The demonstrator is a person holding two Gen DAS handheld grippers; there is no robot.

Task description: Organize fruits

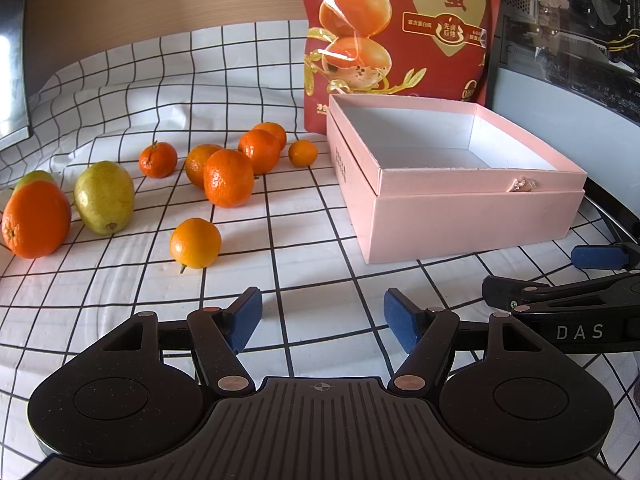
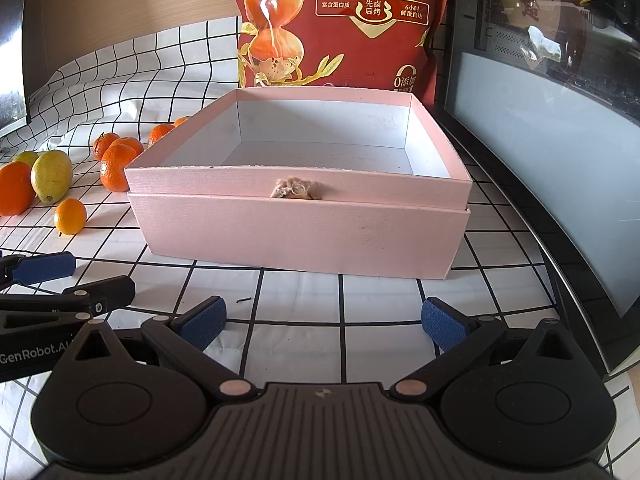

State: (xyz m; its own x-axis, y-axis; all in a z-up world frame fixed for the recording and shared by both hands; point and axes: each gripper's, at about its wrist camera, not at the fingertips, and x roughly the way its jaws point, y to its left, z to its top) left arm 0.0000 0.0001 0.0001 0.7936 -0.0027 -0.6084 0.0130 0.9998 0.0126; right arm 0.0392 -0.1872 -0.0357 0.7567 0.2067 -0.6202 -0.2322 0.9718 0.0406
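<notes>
Several oranges lie loose on the checked cloth left of an empty pink box point(image 1: 472, 216). The nearest small orange point(image 1: 195, 242) sits ahead and left of my left gripper point(image 1: 322, 322), which is open and holds nothing. A cluster of mandarins point(image 1: 229, 177) lies behind it. A green pear point(image 1: 105, 197) and a big orange point(image 1: 36, 218) rest at the far left, with a second pear partly hidden behind the orange. In the right wrist view my right gripper point(image 2: 325, 323) stands open just in front of the pink box point(image 2: 304, 236), whose inside is bare.
A tall red snack bag point(image 1: 396, 36) stands behind the box. A dark computer case point(image 2: 560, 100) lines the right side. The right gripper's fingers point(image 1: 596, 258) show at the right edge of the left wrist view. A dark monitor edge point(image 1: 12, 60) stands at the far left.
</notes>
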